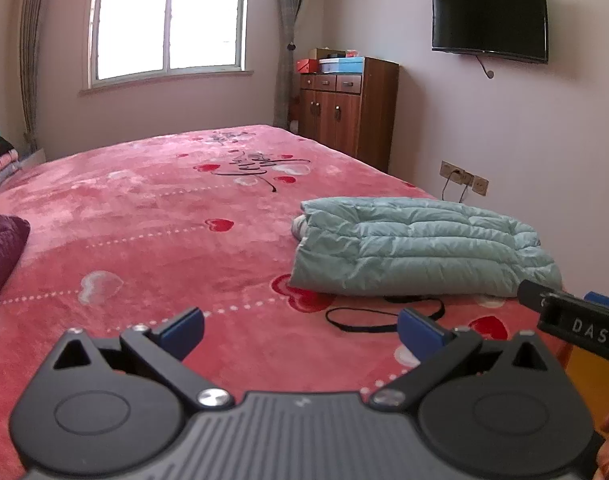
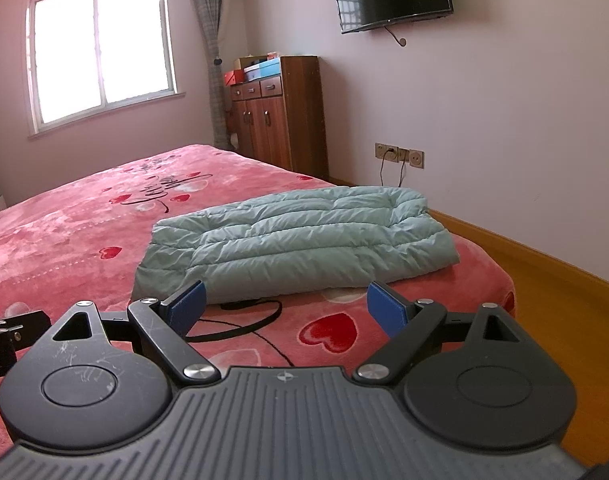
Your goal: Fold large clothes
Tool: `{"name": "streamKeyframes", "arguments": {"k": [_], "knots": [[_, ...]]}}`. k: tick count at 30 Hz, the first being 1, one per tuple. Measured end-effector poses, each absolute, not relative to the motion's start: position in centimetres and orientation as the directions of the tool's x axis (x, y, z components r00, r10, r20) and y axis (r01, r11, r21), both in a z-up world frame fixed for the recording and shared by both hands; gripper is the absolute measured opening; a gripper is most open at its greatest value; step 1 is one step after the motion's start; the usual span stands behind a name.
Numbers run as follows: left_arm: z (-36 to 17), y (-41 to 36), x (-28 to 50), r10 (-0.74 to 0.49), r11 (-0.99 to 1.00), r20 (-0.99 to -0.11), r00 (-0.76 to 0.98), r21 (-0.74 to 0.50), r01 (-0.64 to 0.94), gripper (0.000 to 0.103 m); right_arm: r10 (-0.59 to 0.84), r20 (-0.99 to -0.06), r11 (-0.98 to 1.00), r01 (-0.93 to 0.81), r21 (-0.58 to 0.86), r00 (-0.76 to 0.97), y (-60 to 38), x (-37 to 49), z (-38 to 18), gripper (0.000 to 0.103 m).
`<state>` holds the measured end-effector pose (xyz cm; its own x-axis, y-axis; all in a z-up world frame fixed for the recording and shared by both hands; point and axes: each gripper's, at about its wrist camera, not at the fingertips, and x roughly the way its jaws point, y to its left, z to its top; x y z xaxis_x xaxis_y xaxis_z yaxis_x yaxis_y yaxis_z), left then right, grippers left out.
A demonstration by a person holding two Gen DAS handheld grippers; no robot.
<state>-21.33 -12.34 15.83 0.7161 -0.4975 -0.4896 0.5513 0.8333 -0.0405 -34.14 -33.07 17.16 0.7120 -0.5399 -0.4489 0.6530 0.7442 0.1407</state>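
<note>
Both grippers, left gripper (image 1: 300,330) and right gripper (image 2: 284,306), gape wide and empty; the slippery, puffy pale-green quilted jacket (image 2: 292,240), folded near the pink heart-print bed's (image 1: 144,220) right edge, could spring open or snag the black cord (image 2: 240,324).

This is a bedroom in someone's home. Ahead of the open claws spreads a wide bed (image 1: 144,208) under a plush pink blanket printed with red hearts. Beyond it, a bright window (image 1: 168,20) sits in the far wall with a grey checked curtain (image 1: 284,40) tied back beside it. To the right of that stands a wooden cabinet (image 1: 344,112) with boxes (image 1: 336,64) stacked on top. Higher on the right-hand wall hangs a dark flat television (image 1: 489,20), and low down are wall sockets (image 1: 464,179) with what look like plugged-in cables.
</note>
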Motion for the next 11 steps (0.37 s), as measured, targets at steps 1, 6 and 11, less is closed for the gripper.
{"name": "streamKeyframes", "arguments": {"k": [1,6,11], "knots": [[15.8,-12.3,-21.3,-0.501,0.832,-0.491,0.713,-0.047,0.552,0.102,-0.539,-0.449,0.745,0.652,0.141,0.713,-33.0,-34.1,17.2,0.103],[15.3,-11.9,-20.8,-0.518,0.826,-0.492,0.7,-0.076,0.559,0.102,-0.528,-0.451,0.748,0.646,0.154,0.719,-33.0,-33.9,17.2,0.103],[14.5,-10.8,-19.4,-0.473,0.853,-0.508,0.72,-0.062,0.518,0.102,-0.495,-0.464,0.762,0.624,0.175,0.735,-32.9,-33.1,17.1,0.103]]}}
